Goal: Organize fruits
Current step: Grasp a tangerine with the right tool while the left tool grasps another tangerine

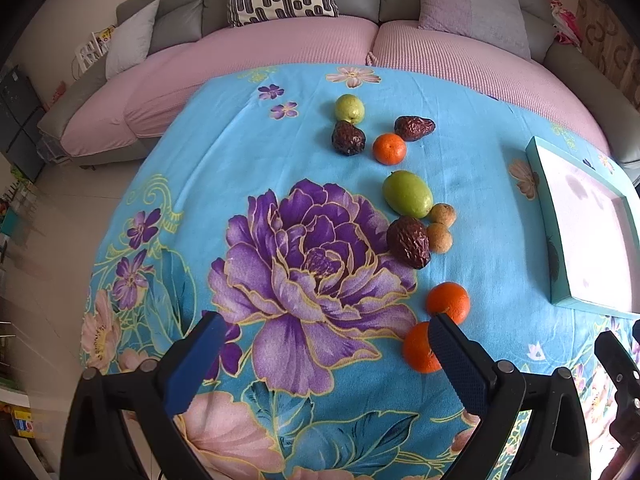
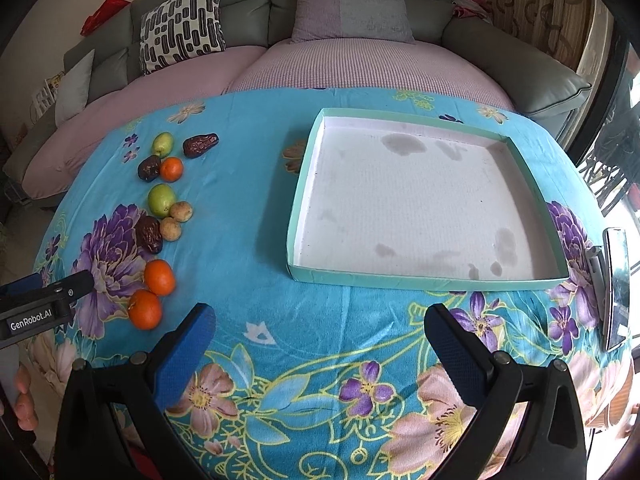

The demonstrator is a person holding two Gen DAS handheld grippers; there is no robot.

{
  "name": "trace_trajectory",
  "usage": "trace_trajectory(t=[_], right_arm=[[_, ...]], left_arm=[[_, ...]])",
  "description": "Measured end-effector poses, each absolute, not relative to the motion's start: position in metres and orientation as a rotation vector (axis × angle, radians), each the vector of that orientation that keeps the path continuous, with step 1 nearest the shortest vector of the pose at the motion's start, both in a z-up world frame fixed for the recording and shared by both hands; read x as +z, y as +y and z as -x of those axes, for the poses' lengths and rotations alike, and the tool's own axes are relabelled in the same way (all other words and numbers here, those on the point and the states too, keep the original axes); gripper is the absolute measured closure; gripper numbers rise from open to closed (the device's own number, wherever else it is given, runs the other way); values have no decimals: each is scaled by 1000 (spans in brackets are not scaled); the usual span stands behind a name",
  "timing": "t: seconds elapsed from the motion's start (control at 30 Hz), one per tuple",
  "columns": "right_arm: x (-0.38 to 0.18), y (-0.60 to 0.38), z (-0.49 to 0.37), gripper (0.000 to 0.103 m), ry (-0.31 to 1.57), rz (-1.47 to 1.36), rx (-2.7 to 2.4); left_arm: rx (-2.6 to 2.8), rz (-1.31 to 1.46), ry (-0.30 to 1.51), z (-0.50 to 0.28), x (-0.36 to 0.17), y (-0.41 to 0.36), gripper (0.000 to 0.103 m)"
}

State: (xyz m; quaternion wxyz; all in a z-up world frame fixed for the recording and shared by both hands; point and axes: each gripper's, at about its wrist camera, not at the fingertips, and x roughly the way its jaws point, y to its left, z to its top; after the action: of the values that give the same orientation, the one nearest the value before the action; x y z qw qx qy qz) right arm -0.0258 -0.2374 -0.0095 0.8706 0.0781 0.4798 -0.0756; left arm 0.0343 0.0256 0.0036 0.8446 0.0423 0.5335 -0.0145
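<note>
Left gripper (image 1: 324, 356) hovers low over the flowered blue cloth (image 1: 240, 160), jaws spread wide, nothing between the blue pads; its right pad overlaps the nearest orange (image 1: 418, 348) in the left wrist view, contact not determinable. Right gripper (image 2: 320, 340) likewise released, jaws wide apart, above bare cloth short of the tray (image 2: 428, 282). Fruits lie in a loose line on the cloth, well left of the tray in the right wrist view. Nearest: two oranges, the second orange (image 1: 448, 302) just beyond the first, touching or nearly so. Next cluster: a wrinkled dark red date (image 1: 409, 242), two small tan round fruits (image 1: 440, 226) touching its right side, and a green oval fruit (image 1: 407, 194) just behind, against the date and the upper tan fruit. Farther cluster: a small orange (image 1: 389, 148), a dark date (image 1: 348, 138) to its left, a second date (image 1: 414, 127) lying lengthwise behind right, and a small green fruit (image 1: 349, 109) farthest, touching the left date. Tray: shallow, square, teal rim, white floor with grey stains; no fruit in it. A phone-like flat object (image 2: 616, 288) stands at the cloth's right edge, propped on a holder. Beyond the table: sofa with pink seat cover (image 2: 360, 68), a black-and-white patterned cushion (image 2: 182, 26), and a lilac cushion (image 2: 352, 6).
</note>
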Motion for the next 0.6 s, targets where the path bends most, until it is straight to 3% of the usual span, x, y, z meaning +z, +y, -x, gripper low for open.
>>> trace_trajectory(t=[0.3,0.6], right_arm=[[-22,-201,-19,2,1030,-206,15],[-50,-164,-42,27,1082,-202,148]], left_arm=[[-109,27,1058,-65,5,53,0],[-81,58,1073,-75,-28,77,0]])
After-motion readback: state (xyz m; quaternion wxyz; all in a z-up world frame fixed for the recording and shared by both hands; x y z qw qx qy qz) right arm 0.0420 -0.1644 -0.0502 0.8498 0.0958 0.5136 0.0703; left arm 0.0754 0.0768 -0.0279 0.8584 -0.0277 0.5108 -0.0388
